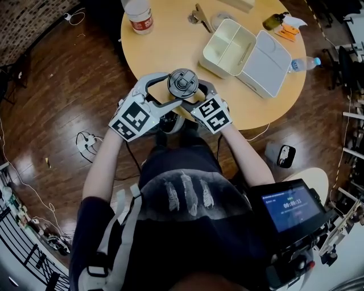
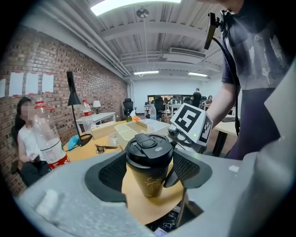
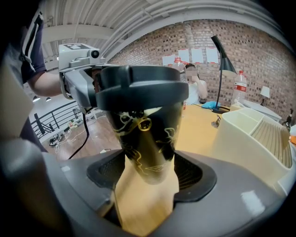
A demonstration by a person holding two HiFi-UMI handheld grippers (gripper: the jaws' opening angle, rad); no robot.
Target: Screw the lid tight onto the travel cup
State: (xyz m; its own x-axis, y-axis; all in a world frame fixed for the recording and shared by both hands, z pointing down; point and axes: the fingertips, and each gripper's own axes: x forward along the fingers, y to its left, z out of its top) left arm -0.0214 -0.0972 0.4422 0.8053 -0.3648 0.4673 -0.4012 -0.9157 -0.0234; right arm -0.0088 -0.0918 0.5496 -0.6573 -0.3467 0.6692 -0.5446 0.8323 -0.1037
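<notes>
The travel cup [image 1: 183,84] stands at the near edge of the round wooden table [image 1: 165,45]. It is dark with gold drawings [image 3: 148,139] and carries a black flip-top lid [image 2: 149,149]. My left gripper [image 2: 149,169] reaches in from the left at lid height, and its pads [image 2: 113,172] sit against both sides of the lid. My right gripper [image 3: 150,173] comes from the right, lower down, shut on the cup's body, its pads [image 3: 187,172] pressing the tapered wall. In the head view both grippers [image 1: 181,95] meet around the cup.
An open cream lunch box [image 1: 227,48] with its grey lid [image 1: 267,62] lies just behind the cup. A water bottle [image 1: 138,14] stands at the table's far left, and another bottle [image 1: 304,62] lies at its right edge. A person [image 2: 27,139] sits beyond the table.
</notes>
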